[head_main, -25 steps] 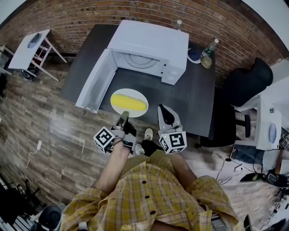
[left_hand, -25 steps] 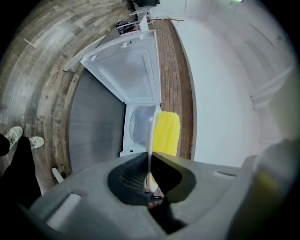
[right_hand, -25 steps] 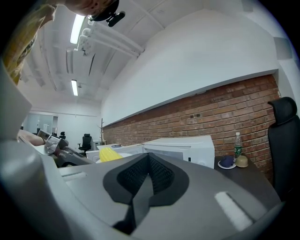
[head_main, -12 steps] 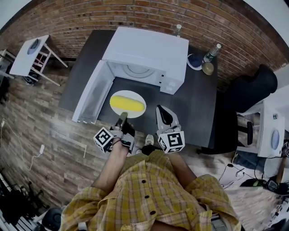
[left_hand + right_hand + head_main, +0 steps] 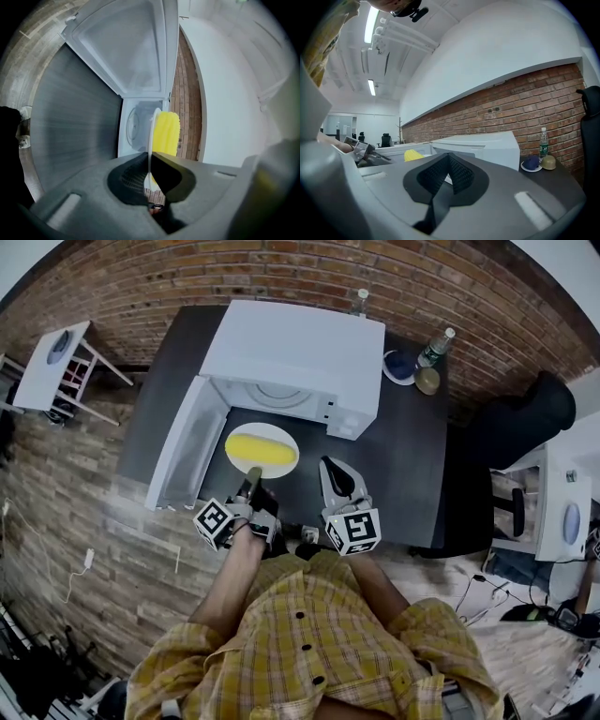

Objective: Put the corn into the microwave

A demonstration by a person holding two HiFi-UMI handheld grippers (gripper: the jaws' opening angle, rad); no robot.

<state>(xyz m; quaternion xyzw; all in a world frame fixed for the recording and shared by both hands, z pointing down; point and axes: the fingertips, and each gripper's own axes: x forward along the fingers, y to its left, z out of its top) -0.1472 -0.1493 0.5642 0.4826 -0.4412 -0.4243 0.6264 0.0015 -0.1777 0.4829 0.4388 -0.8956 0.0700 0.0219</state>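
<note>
A yellow corn cob (image 5: 260,450) lies on a white plate (image 5: 281,438) held just above the dark table, in front of the white microwave (image 5: 291,352), whose door (image 5: 183,442) swings open to the left. My left gripper (image 5: 251,476) is shut on the plate's near rim. In the left gripper view the plate (image 5: 151,136) shows edge-on between the jaws, with the corn (image 5: 167,133) beside it and the microwave cavity (image 5: 136,126) straight ahead. My right gripper (image 5: 328,465) hovers just right of the plate, shut and holding nothing. In its own view that right gripper (image 5: 449,158) looks past the corn (image 5: 411,155).
A green-labelled bottle (image 5: 433,345), a small dish with a dark object (image 5: 401,365) and a tan round object (image 5: 427,381) stand at the table's back right. A black chair (image 5: 511,418) is right of the table (image 5: 403,465). A brick wall runs behind.
Both grippers have moved forward, carrying the plate and corn closer to the microwave's open front. The grip on the plate is unchanged.
</note>
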